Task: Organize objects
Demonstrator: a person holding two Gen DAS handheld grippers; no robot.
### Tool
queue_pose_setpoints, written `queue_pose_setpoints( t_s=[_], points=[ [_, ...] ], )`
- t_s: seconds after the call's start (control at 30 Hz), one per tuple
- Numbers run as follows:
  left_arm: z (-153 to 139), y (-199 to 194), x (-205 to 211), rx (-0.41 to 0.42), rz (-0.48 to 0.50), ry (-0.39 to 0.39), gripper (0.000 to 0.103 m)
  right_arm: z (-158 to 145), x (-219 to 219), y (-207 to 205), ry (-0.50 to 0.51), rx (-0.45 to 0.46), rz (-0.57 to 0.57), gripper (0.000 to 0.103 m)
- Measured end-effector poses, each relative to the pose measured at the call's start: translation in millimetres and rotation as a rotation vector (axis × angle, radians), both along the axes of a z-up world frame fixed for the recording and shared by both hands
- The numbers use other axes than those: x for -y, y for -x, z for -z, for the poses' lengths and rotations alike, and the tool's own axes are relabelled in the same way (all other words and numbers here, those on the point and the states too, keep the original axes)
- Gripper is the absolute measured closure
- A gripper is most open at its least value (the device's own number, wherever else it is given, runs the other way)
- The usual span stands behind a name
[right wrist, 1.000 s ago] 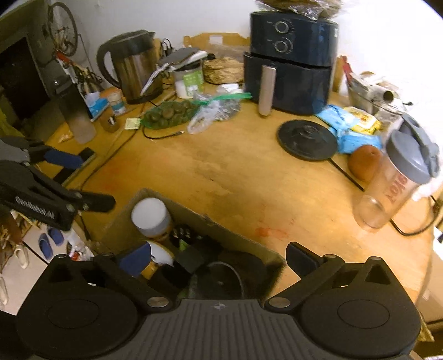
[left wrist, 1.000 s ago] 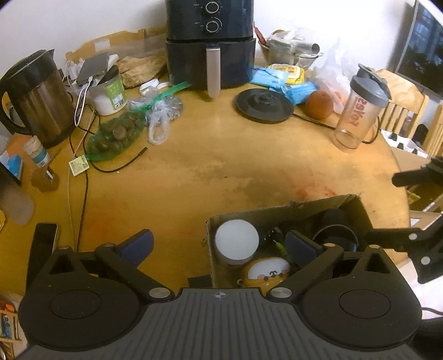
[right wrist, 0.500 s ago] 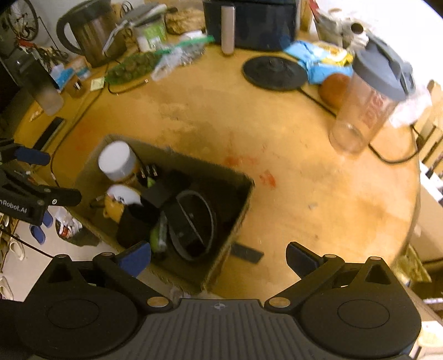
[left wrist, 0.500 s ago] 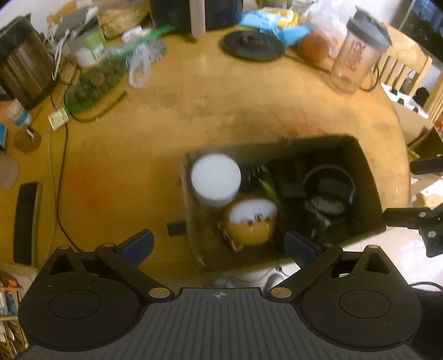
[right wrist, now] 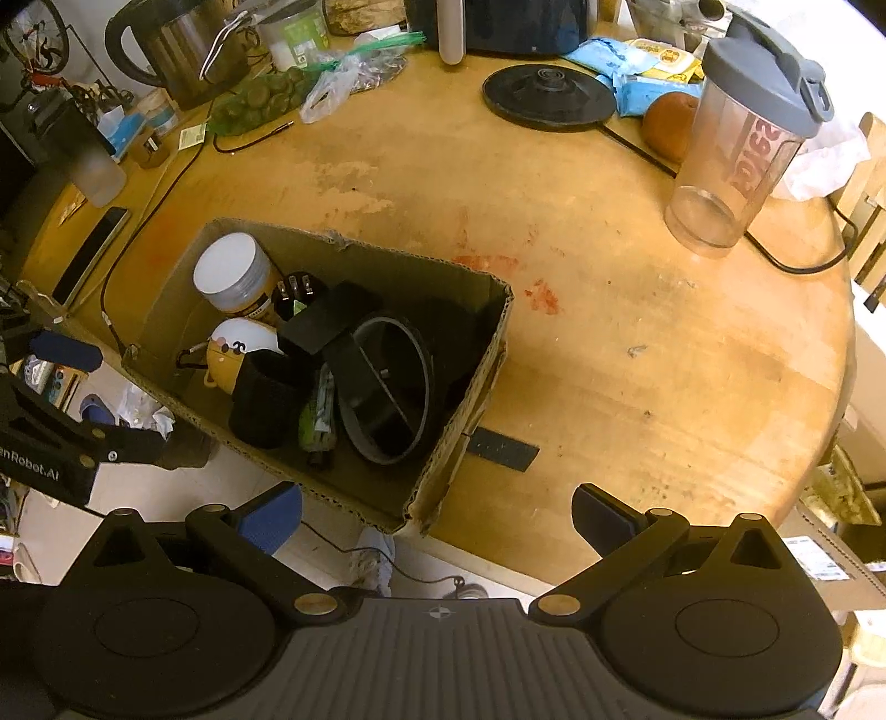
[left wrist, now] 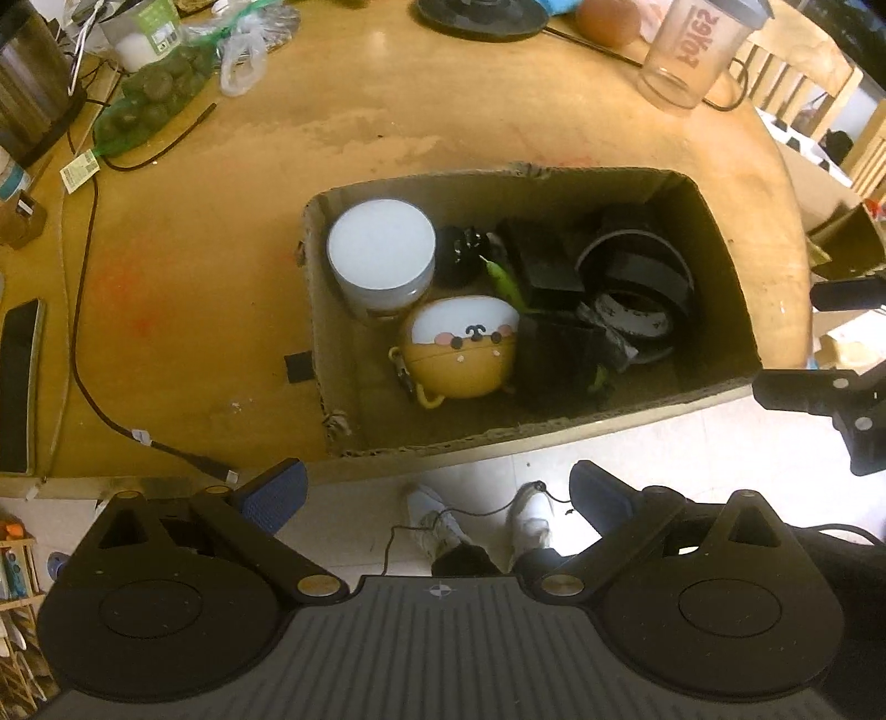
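An open cardboard box (left wrist: 714, 260) (right wrist: 476, 382) sits at the near edge of the round wooden table. Inside lie a white-lidded jar (left wrist: 381, 252) (right wrist: 232, 272), a yellow cartoon-face case (left wrist: 462, 346) (right wrist: 235, 346), a black plug (left wrist: 462, 255), black blocks (left wrist: 556, 360), a green packet (right wrist: 318, 415) and a black ring-shaped holder (left wrist: 637, 277) (right wrist: 387, 387). My left gripper (left wrist: 437, 493) hangs open above and in front of the box, holding nothing. My right gripper (right wrist: 437, 515) is open too, over the box's near right corner, empty.
On the table stand a clear shaker bottle (right wrist: 742, 149), a black kettle base (right wrist: 548, 97) with its cord, an orange (right wrist: 670, 124), blue packets, a bag of green fruit (left wrist: 149, 105), a steel kettle (right wrist: 177, 44) and a phone (left wrist: 19, 382). Floor and shoes (left wrist: 482, 520) show below.
Both grippers have risen and pulled back toward the table's near edge, tilting down. The box interior has come fully into sight. Both stay open and empty.
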State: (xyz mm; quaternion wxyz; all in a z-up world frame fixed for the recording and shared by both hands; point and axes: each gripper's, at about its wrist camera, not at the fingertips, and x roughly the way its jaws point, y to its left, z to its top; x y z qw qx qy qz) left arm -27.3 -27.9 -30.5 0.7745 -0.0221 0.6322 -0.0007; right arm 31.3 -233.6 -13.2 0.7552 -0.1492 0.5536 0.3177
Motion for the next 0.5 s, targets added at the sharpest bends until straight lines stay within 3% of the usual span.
queue_pose_setpoints(
  t_s=[0.3, 0.5],
  points=[
    [-1, -3, -2, -0.009, 0.012, -0.003, 0.0, -1, 0, 1, -0.013, 0.004, 0.023, 0.0],
    [-13, -15, -17, 0.039, 0.006, 0.011, 0.0, -6, 0, -8, -0.034, 0.023, 0.057, 0.0]
  ],
)
